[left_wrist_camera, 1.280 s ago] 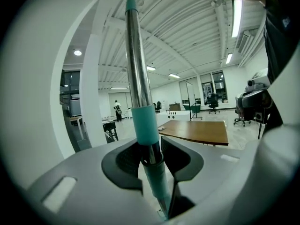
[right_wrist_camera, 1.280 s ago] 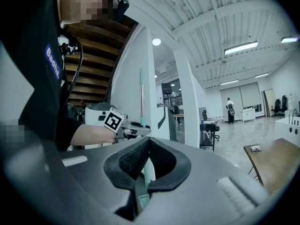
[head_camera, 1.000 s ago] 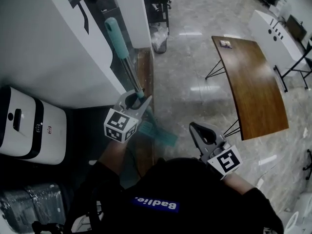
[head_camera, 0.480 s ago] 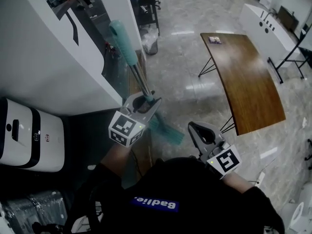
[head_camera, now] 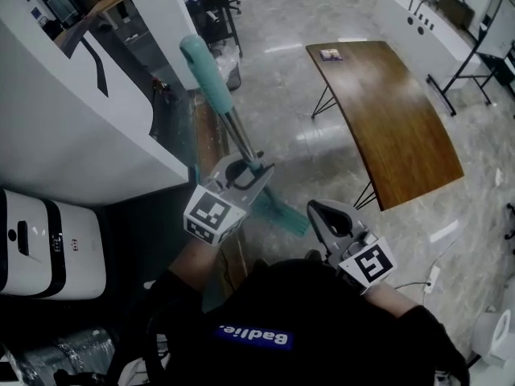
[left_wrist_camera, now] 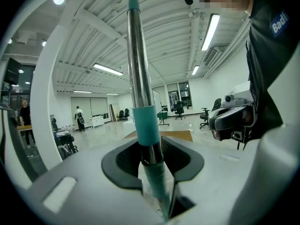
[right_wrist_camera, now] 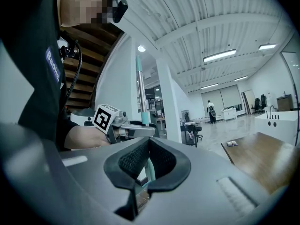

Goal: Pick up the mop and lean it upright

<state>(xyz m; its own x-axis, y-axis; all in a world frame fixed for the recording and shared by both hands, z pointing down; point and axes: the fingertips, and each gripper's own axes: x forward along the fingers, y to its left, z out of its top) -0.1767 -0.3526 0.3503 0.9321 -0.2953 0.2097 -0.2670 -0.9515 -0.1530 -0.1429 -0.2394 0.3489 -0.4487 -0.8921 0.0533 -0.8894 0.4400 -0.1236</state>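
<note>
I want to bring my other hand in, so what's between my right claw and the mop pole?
Nothing. In the head view only shiny floor shows between the right claw and the mop pole, which the left claw grips.

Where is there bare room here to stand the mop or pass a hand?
Free: the floor between the pillar and the table; the tabletop, bare except a small item at its far end. Crowded: the narrow strip by the white wall, where the left gripper holds the mop.
</note>
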